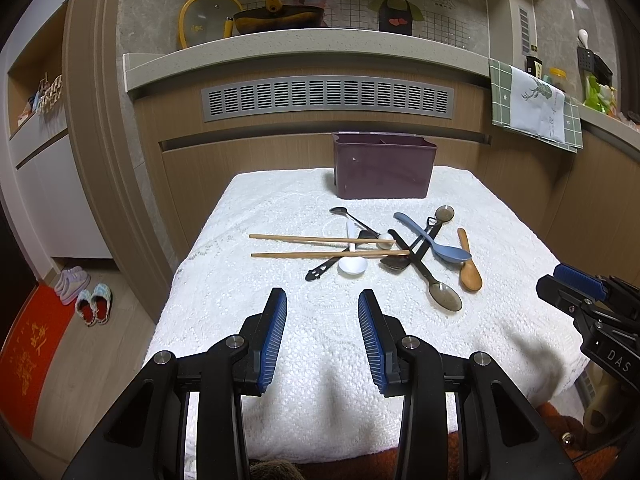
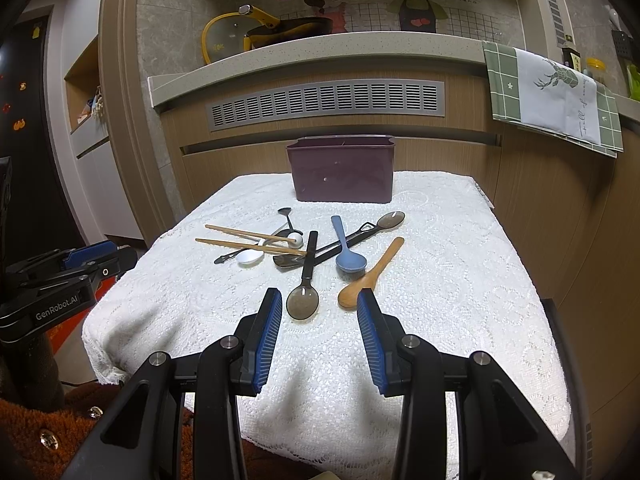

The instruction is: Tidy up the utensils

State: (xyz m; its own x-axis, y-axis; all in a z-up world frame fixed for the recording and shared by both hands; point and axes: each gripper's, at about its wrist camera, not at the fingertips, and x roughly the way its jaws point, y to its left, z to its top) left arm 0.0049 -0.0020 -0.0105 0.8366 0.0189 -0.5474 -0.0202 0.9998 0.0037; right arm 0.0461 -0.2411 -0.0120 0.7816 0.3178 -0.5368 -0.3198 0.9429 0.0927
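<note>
Both grippers, left [image 1: 322, 304] & right [image 2: 316, 304], gape wide, empty, above the cloth's [image 2: 460, 280] near edge. Utensil pile [image 1: 384, 252] lies mid-cloth w/ chopsticks [image 1: 320, 239] across it; overlaps hide handles. Bin [image 1: 382, 170] behind, inside unseen.

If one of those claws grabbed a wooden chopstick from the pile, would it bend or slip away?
Probably stiff: both chopsticks look straight and wooden. Being thin, one might slip or pivot between the right gripper pads. Their tips rest across the white spoon, so lifting one could nudge it.
</note>
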